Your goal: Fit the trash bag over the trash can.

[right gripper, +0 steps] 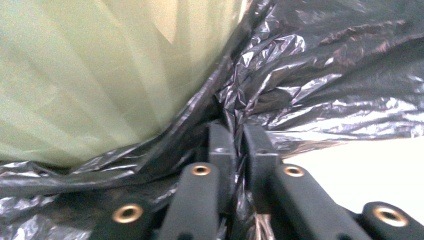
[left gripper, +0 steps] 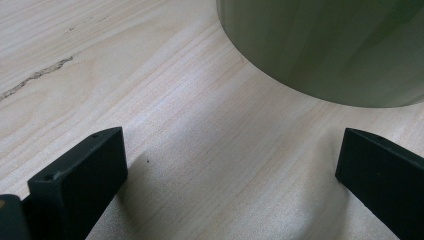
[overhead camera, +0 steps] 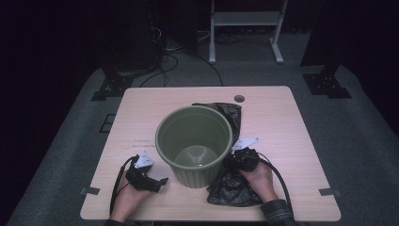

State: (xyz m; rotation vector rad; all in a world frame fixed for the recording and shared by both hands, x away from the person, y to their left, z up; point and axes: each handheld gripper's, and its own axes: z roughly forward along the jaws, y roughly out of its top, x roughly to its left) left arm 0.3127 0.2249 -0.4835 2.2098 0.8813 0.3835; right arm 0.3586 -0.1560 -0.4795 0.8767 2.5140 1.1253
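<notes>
Clearly, our right gripper has its jaws pressed together on a fold of the crinkled black plastic bin bag, pinching the film just beside the ribbed olive-green plastic bucket. Our left gripper rests with its jaws spread wide and nothing between them, low over the pale wooden table, near the bucket's foot on the side away from the bag.

We judge the chief risk to be the thin film: a sharp pull could tear it at the pinch or let it slip out. Part of the bag seems to run close under or behind the bucket, so dragging it might tip or shove the bucket, which nothing steadies while our left gripper holds off.

Our right gripper view gives us the pinch itself, film bunched between the pads, which the high view hides beneath the hand. From the high view, in turn, we learn that the bucket is upright and empty, with the bag spread both behind it and to its right.
</notes>
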